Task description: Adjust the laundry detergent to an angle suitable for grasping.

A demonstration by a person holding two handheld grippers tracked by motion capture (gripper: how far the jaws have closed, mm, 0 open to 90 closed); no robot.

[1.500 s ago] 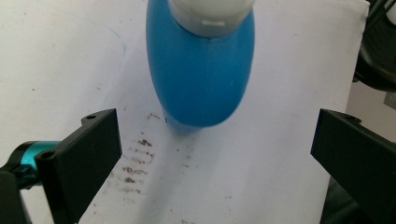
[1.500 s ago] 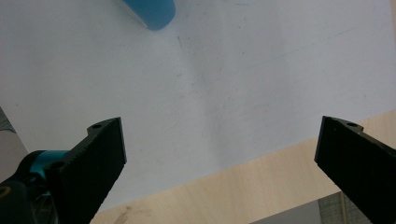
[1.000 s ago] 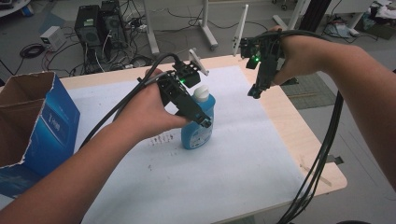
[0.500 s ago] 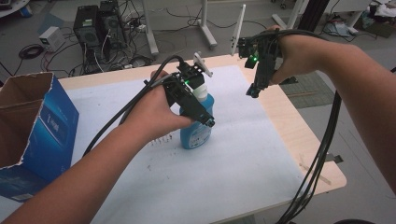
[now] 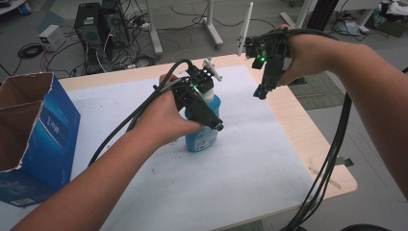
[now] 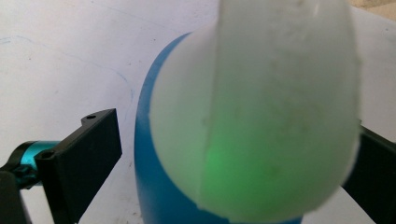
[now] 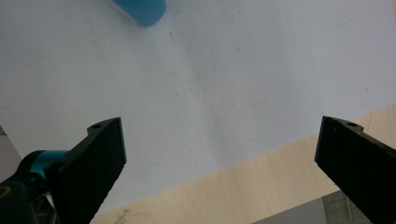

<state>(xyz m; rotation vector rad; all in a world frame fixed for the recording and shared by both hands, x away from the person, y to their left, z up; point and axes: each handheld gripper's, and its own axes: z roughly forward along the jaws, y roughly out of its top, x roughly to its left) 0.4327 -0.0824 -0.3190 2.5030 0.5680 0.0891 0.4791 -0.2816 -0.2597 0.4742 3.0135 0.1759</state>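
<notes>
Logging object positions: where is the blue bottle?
In the high view the blue bottle stands mid-table on the white sheet, under the left hand-held gripper.

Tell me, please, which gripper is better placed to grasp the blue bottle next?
Left. The left gripper already has its open jaws on either side of the blue bottle, right at its white cap. The right gripper hangs open above the table's far right edge, away from the bottle.

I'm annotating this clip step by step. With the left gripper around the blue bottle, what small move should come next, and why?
Probably close the left gripper on the blue bottle. In the left gripper view its jaws stand open on either side of the bottle, with a gap at the left jaw, so nothing is clamped yet. The right gripper hangs open and empty above the white sheet.
</notes>
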